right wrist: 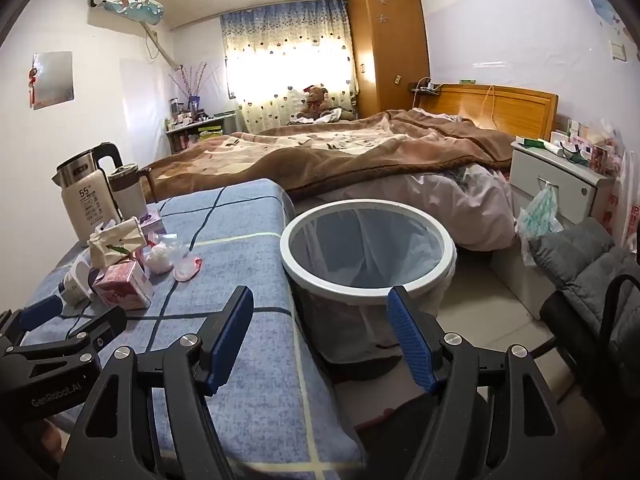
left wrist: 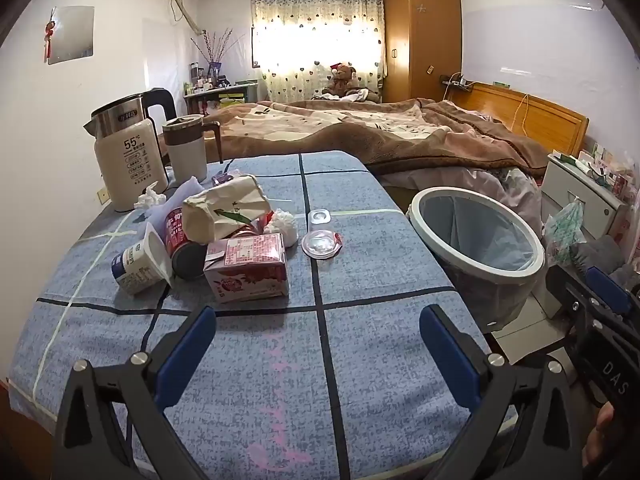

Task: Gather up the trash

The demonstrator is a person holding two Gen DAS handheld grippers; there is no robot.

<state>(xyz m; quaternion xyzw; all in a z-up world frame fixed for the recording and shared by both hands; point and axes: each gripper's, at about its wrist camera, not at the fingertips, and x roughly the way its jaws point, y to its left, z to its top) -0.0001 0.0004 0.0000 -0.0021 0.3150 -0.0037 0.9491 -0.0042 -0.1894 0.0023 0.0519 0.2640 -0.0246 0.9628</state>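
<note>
Hovering with jaws spread and empty, both grippers, left (left wrist: pixel 316 344) and right (right wrist: pixel 320 336), face litter; pink milk carton (left wrist: pixel 248 272) looks light, crushable; grip its flat sides.

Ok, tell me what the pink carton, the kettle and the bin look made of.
Pink carton: coated paperboard, seemingly; printed faces, folded top flap.
Kettle: brushed metal upper band, matte cream body, probably plastic.
Bin: glossy white rim, likely plastic, with a thin translucent liner.

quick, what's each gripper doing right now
left gripper: open, holding nothing, above the table.
right gripper: open, holding nothing, facing the bin.
</note>
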